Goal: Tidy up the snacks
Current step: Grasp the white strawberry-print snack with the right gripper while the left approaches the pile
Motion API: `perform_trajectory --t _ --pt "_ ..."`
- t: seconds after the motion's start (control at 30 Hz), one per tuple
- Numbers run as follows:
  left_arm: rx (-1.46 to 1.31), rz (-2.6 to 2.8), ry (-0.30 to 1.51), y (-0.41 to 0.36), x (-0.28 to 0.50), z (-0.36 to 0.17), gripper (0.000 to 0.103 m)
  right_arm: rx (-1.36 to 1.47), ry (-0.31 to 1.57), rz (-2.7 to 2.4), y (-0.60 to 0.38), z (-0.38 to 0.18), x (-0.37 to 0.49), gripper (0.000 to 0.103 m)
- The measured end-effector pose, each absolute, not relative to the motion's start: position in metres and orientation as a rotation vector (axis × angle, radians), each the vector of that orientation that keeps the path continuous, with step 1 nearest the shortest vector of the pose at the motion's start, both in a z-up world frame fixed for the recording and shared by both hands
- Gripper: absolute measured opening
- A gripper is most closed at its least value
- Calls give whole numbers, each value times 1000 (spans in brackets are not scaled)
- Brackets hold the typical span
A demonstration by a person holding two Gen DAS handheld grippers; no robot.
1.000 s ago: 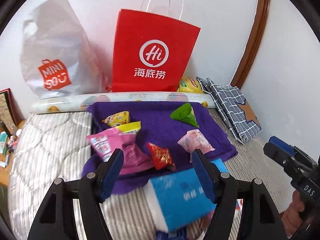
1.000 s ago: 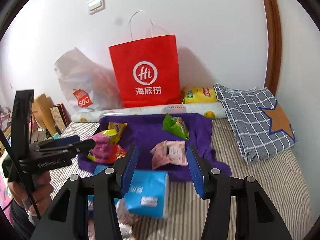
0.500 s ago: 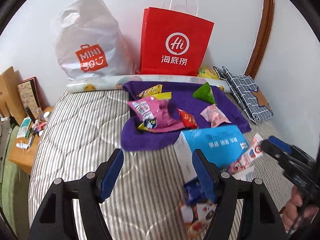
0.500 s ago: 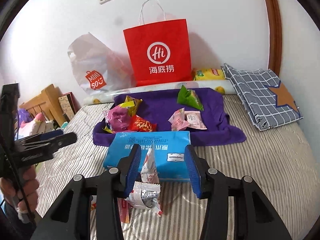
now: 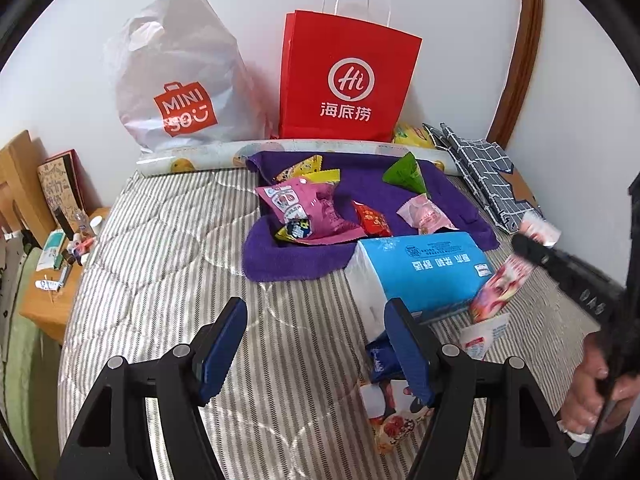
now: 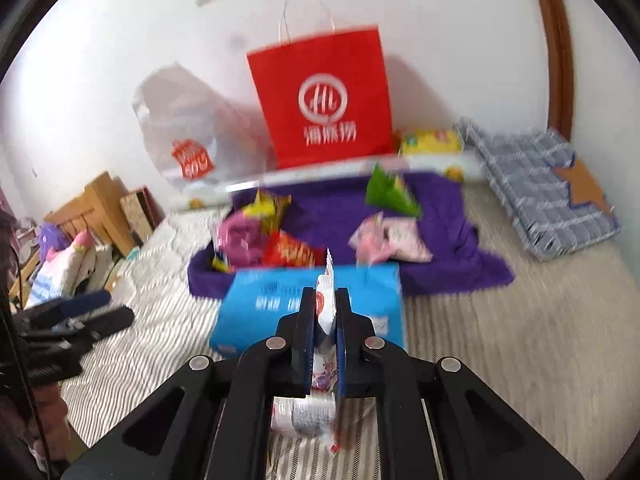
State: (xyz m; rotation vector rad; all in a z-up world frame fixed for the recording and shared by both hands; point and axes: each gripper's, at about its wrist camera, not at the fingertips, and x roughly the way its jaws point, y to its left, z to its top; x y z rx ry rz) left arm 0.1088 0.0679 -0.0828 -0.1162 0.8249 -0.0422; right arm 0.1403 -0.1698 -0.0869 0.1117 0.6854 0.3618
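just changed: the right gripper (image 6: pixel 325 322) has just been closing, and its blue pads are now clamped on a thin pink-and-white foil snack sachet (image 6: pixel 326 304) standing on edge between them; half a second back the jaws stood apart around that sachet.
meaning for the task: as i judge it, the pick is made and the next step is to carry the sachet to the folded purple fleece towel (image 6: pixel 448 240), where the other snacks are gathered.
sachet versus tool: it sits dead centre in the right jaws, top edge poking out at 12 o'clock, lower end hanging out toward 6 o'clock over the striped grey quilt (image 6: pixel 500 340).
from the left view: the same sachet (image 5: pixel 502 280) shows at 3 o'clock, pinched in the black tip of the right gripper (image 5: pixel 530 246).
blue tissue pack (image 6: pixel 312 308): directly behind the sachet at 12 o'clock; the towel lies beyond it.
left gripper (image 5: pixel 316 344): jaws apart, holding nothing, and unchanged in width over the last second.
left behind: a dark blue wrapper (image 5: pixel 380 356) and a red-and-white fruit-print packet (image 5: pixel 394 420) lie by the left gripper's right finger, at about 5 o'clock.
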Motion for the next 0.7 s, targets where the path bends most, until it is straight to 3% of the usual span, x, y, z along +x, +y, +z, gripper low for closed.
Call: perform_trajectory --t 0.4,0.7 --pt "-140 -70 830 55 119 -84 69 118 589 259 -220 -53 109 9" --pt "-137 -87 832 42 125 -82 69 78 649 213 -243 -62 92 9"
